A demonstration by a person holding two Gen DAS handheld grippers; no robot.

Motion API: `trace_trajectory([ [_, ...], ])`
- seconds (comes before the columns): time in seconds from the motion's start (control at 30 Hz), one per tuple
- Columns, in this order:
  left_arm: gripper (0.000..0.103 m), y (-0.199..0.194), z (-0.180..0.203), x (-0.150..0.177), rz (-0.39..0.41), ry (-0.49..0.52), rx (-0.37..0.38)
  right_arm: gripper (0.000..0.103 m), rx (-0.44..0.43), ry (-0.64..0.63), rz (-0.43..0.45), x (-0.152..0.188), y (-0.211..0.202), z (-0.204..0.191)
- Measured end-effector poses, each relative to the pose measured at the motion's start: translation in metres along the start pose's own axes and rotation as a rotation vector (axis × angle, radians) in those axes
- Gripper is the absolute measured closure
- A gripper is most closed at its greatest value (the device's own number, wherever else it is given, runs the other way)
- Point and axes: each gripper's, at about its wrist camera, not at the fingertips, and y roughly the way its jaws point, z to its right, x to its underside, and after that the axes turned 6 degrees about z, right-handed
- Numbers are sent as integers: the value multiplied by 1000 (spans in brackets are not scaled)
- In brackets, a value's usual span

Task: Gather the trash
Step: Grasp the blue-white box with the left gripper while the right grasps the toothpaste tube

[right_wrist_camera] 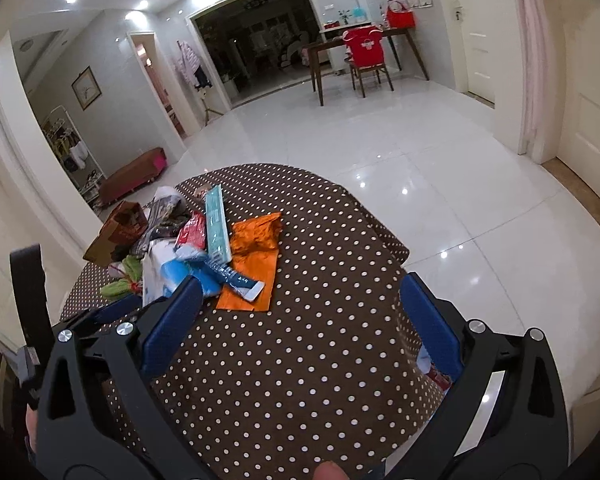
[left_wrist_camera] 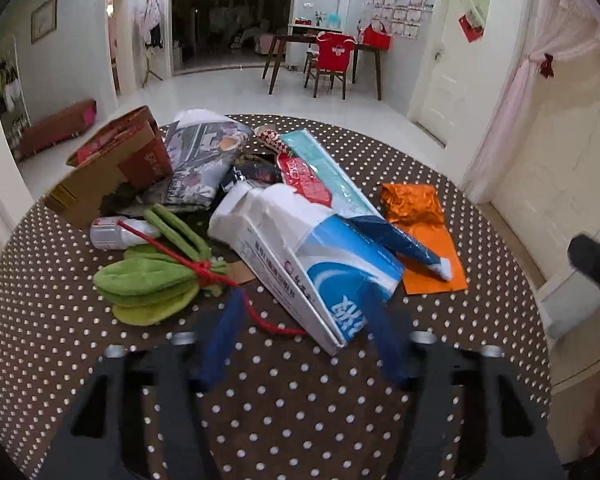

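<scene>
A heap of trash lay on the round bench (left_wrist_camera: 440, 360), which was covered in brown cloth with white dots. Nearest us sat a torn white-and-blue cardboard carton (left_wrist_camera: 320, 276), lying on its side with one corner pointing our way. We judged that we were at the reaching step, closing in on this carton for a first pick; nothing looked collected yet.

Our left tongs (left_wrist_camera: 300, 344) had their blue-padded fingers either side of the carton's near corner, set to a middling gap. The right-hand pad overlapped the carton's edge in the blurred view, but we could not tell whether it pressed on it; the left-hand pad stood clear, so we did not count the carton as gripped. The next move, we thought, called for nudging forward so both pads straddled the carton wall, then squeezing gently, since the torn card would likely buckle.

Around the carton lay a green plush leaf toy tied with red cord (left_wrist_camera: 148, 284), a crumpled orange foil wrapper (left_wrist_camera: 412, 204), a blue toothpaste tube (left_wrist_camera: 404, 244) and a brown cardboard box (left_wrist_camera: 112, 168).

Our right tongs (right_wrist_camera: 300, 316) hovered above bare cloth at the bench's near side, spread wide and empty, angled downward.
</scene>
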Motion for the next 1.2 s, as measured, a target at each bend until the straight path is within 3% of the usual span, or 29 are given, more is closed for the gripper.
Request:
trace_trajectory([
  [0.03,77,2,0,-1,-9,0,17,6,-3,-2,-4,0,1,-1],
  [0.17,93,0,-3,-2,-7,0,57,6,-15,-17,-18,2,5,-8],
  [0.23,96,-4,-8,0,-3,-2,71,6,-21,-26,-30,4,9,-14],
  [0.53,94,-20,-22,16,-3,55,69,6,-22,-83,-95,9,35,-33],
  [0.63,73,-9,-20,8,-16,62,59,6,-23,-97,-109,8,46,-40],
  [0.73,74,0,-18,6,-31,73,66,6,-32,-140,-133,5,58,-47],
  [0.77,88,1,-16,5,-29,84,79,6,-36,-162,-142,5,63,-52],
  [0.8,96,0,-15,6,-29,93,81,10,-38,-179,-148,5,68,-55],
  [0.93,96,-5,-16,10,-19,104,88,38,-62,-236,-192,4,88,-65],
  [1.0,96,-14,-22,14,-5,99,85,46,-67,-265,-212,4,97,-68],
  [1.13,96,-29,-34,19,8,84,82,53,-97,-343,-243,9,110,-81],
  [1.2,97,-34,-39,20,12,77,77,65,-105,-402,-271,14,118,-91],
])
